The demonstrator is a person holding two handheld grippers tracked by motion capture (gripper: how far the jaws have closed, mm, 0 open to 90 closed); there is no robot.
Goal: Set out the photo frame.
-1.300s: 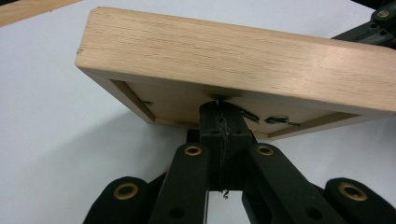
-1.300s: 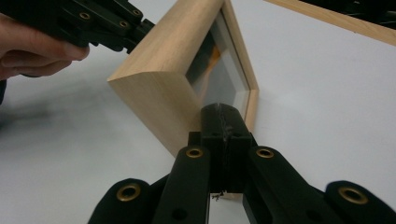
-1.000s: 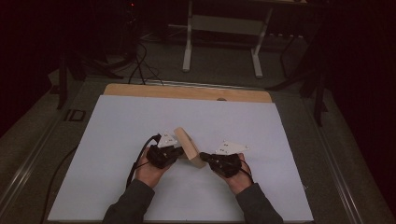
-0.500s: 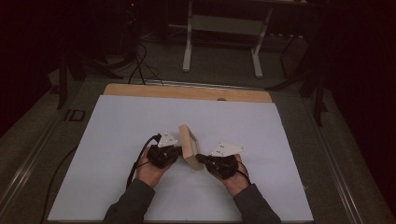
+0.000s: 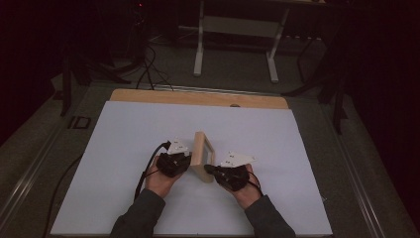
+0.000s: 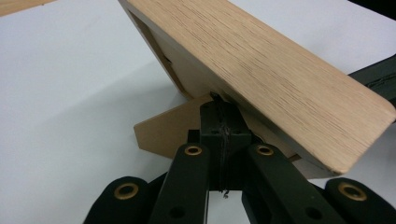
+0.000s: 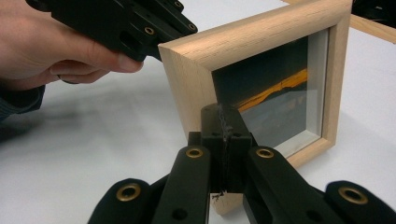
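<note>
Now the picture frame [image 5: 202,154] stands upright on the bench [image 5: 124,134], between both claws. Left claw [image 6: 219,109] is pressed together behind it at the easel stand [image 6: 163,133]; right claw [image 7: 223,122], also together, meets its front corner.

The picture frame [image 7: 261,70] was pale, light-brown wood with a fine straight grain, and its glass showed a dark picture crossed by an orange streak above a whitish inner border. Both grippers, the left gripper [image 5: 174,163] and the right gripper [image 5: 229,174], were black with brass-coloured rivets and pale grey top plates. The table cover [image 5: 124,134] was plain white, edged at the far side by a tan wooden strip [image 5: 198,98].
</note>
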